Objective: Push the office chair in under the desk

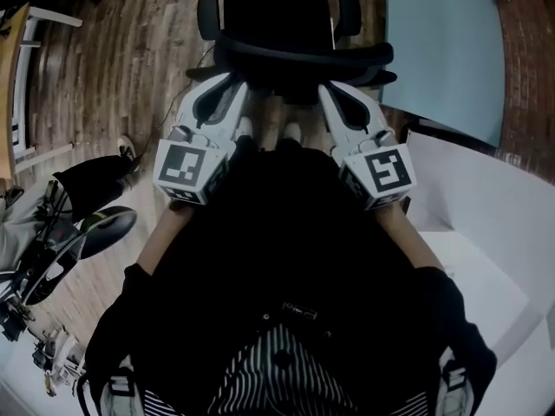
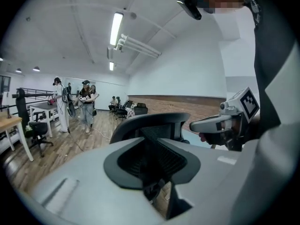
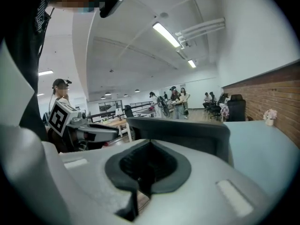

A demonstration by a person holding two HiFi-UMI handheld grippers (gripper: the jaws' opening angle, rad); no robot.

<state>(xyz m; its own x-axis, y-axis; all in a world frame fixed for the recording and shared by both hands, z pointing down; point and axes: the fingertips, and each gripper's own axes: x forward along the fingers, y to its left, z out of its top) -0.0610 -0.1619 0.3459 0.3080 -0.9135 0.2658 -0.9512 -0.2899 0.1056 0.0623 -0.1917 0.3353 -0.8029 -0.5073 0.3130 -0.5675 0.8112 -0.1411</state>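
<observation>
The black office chair stands on the wood floor just ahead of me, its curved backrest top facing me. A light blue desk top lies to its right. My left gripper points at the left end of the backrest top, jaws slightly apart, nothing between them. In the left gripper view the mesh backrest fills the space just beyond the jaws. My right gripper is shut, its tips at the right side of the backrest; whether either gripper touches it I cannot tell.
A white surface sits close on my right. Another black chair and some gear stand at lower left. A wooden desk with white legs is at far left. Several people stand far across the room.
</observation>
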